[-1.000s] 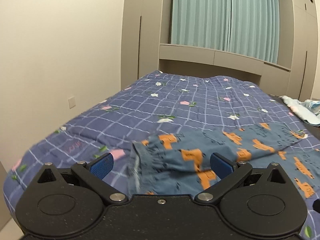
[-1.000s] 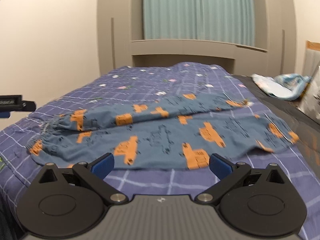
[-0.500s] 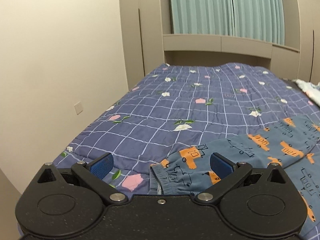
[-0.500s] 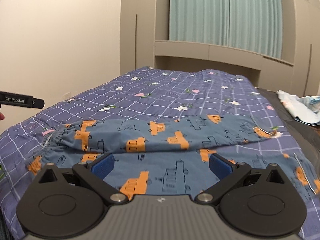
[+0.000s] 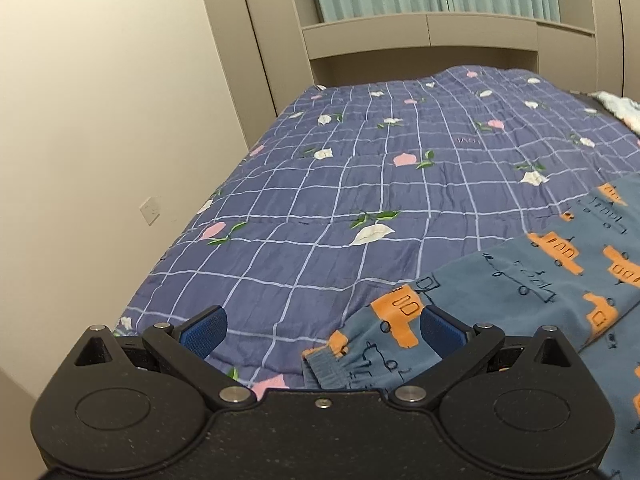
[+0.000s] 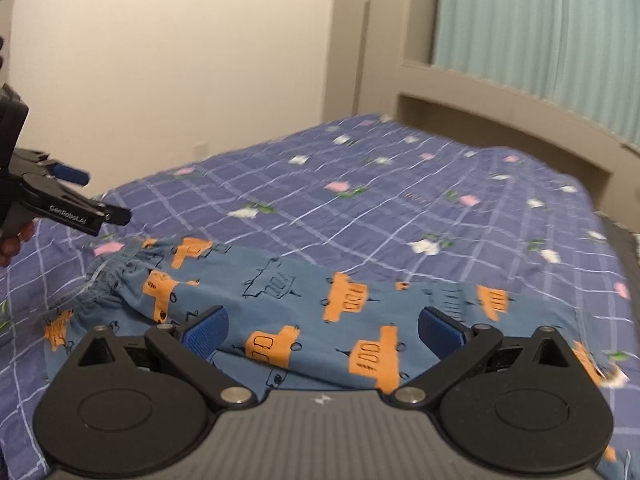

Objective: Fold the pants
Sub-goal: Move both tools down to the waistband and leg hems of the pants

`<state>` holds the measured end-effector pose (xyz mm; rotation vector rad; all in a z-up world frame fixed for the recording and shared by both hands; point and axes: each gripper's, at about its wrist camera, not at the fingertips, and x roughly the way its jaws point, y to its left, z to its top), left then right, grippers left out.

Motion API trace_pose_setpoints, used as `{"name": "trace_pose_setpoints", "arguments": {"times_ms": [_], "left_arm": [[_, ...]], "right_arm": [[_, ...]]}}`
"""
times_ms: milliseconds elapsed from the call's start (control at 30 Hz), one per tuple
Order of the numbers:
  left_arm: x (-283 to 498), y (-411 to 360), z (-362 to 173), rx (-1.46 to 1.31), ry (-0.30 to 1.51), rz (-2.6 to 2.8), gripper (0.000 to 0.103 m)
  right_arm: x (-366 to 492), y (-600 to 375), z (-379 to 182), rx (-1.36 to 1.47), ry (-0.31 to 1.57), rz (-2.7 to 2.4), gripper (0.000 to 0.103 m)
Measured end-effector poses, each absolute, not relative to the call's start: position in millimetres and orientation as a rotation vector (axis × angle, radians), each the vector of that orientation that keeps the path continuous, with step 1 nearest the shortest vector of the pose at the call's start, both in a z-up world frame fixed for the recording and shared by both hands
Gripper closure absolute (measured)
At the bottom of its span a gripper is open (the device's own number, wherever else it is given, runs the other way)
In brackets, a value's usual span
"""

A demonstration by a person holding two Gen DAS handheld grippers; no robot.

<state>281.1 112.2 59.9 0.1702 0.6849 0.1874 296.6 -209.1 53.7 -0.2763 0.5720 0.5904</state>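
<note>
While the pants (image 6: pixel 304 312) lie flat on the bed (image 5: pixel 360 208), their long axis runs crosswise, waistband (image 6: pixel 108 280) toward the bed's left edge and legs stretching right. Left gripper (image 5: pixel 322 330) hovers over the waistband corner, fingers (image 5: pixel 202 330) spread and empty. Right gripper (image 6: pixel 322 330) hangs above the legs, likewise spread wide
</note>
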Motion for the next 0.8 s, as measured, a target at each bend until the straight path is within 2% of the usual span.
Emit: {"name": "trace_pose_setpoints", "arguments": {"times_ms": [133, 433, 633, 700, 800], "left_arm": [[296, 115, 52, 0.204, 0.685, 0.131, 0.000], [335, 150, 30, 0.111, 0.713, -0.149, 0.000], [368, 159, 7, 0.122, 0.805, -0.302, 0.001], [379, 165, -1, 0.111, 0.844, -0.307, 0.006], [392, 173, -6, 0.074, 0.898, -0.334, 0.011]], "right_arm": [[336, -200, 46, -0.275, 0.695, 0.783, 0.000], [407, -174, 25, -0.443, 0.699, 0.788, 0.000], [463, -164, 1, -0.507, 0.763, 0.791, 0.002], [479, -165, -2, -0.487, 0.791, 0.811, 0.009], [498, -164, -7, -0.469, 0.822, 0.839, 0.012]]}}
